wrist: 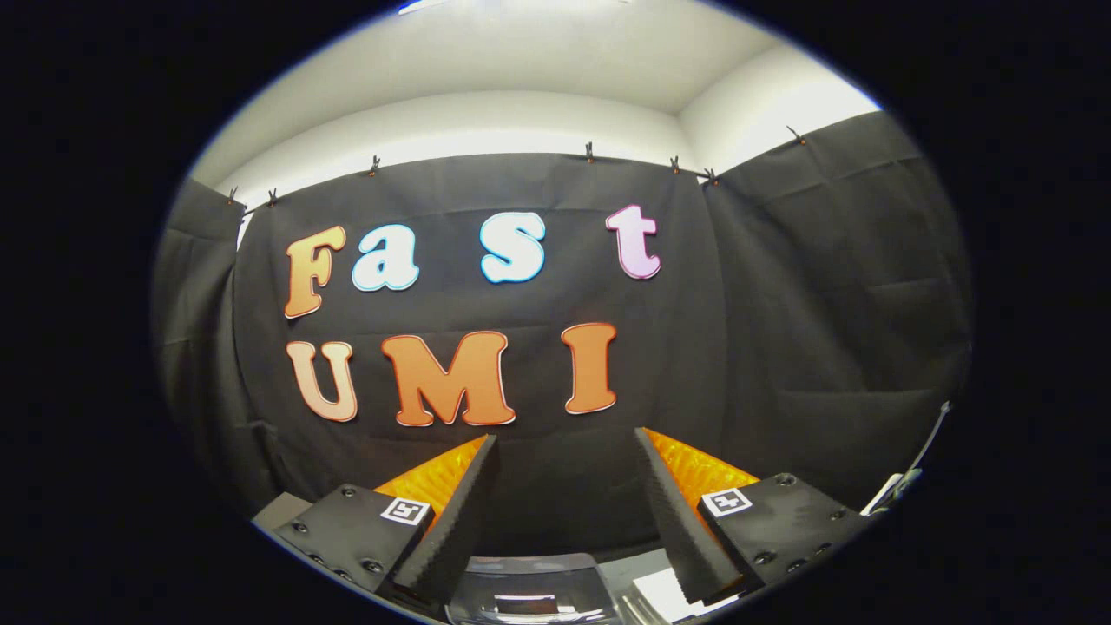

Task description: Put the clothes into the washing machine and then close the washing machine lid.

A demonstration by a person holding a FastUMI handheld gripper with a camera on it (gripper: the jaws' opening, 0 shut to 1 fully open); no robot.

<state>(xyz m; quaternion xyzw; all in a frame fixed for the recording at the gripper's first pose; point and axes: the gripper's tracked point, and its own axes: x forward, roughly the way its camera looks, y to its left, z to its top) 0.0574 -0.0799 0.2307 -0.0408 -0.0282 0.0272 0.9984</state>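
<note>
Gripper view looks level at the booth wall (781, 330), black cloth clipped along a pale upper wall, so most of the work area sits below what can be seen. Left finger (451, 512) first: dark foam pad facing inward, orange body behind it, black mount with a small square marker nearer the camera. Gap next: the gripper (564, 443) stands wide apart, nothing between the pads, nothing pressed. Low in that gap, near and under the fingers, a shiny dark curved panel (529, 595) with a pale reflection, likely the washing machine lid or top, can't tell which, nor whether it is up or down. Right finger (673, 521): same foam pad, orange back, marked mount. Just right of its base a white flat patch (664, 595), paper or cloth, too little shown to say. Far right, a thin white cable or rod (903, 477) against the cloth. Clothes can't be placed from here; probably lower down near the machine. Handling judgement: clothes will be light, soft, limp, will drape and trail, not fragile, low slip against foam. Best hold is a bunched fold or thick ridge near the middle of the garment, pinched deep between the pads, so less hangs loose to snag on the machine rim. Lid judged rigid and smooth; push on its edge rather than pinch.
</note>
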